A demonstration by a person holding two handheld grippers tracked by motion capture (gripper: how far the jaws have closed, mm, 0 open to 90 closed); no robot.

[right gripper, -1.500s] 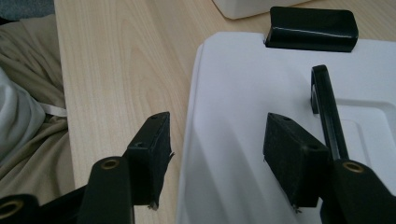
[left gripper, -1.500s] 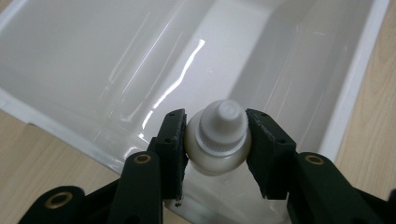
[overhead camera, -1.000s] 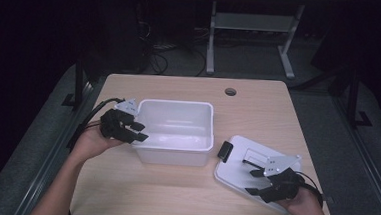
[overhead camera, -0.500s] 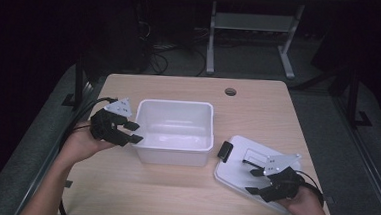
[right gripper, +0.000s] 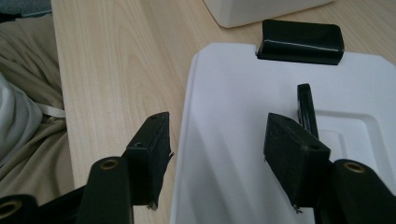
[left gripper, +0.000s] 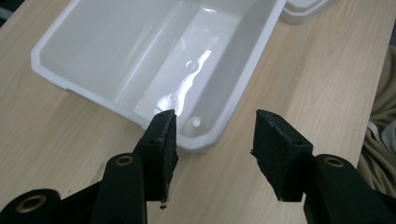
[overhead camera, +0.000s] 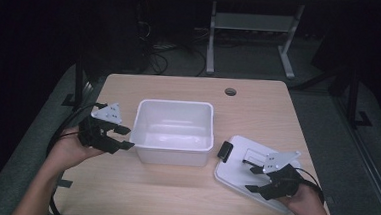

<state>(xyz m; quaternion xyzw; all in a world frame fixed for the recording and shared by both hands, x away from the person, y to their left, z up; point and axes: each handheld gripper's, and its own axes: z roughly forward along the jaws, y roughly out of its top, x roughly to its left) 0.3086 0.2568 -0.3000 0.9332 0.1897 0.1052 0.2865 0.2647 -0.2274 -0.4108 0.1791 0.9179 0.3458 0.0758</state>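
Observation:
An empty white plastic bin (overhead camera: 173,131) stands in the middle of the wooden table (overhead camera: 173,196). My left gripper (overhead camera: 129,138) hovers just left of the bin's left wall. Its jaws have just been opening and stand open with nothing between them. In the left gripper view the gripper (left gripper: 212,135) points at the bin's near corner (left gripper: 201,135). A white lid (overhead camera: 240,165) with a black latch (overhead camera: 224,151) lies flat at the front right. My right gripper (overhead camera: 248,175) is open over it, its jaws (right gripper: 217,140) either side of the lid's edge (right gripper: 187,140) without pressing.
A round cable hole (overhead camera: 230,92) sits near the table's far edge. Beyond the table are a dark floor with cables and the legs of a metal stand (overhead camera: 211,48). The person's beige garment (right gripper: 28,121) lies at the table's near edge.
The left gripper has drawn back to the left from the bin's left rim and its jaws have spread apart. The right gripper and the lid have stayed put.

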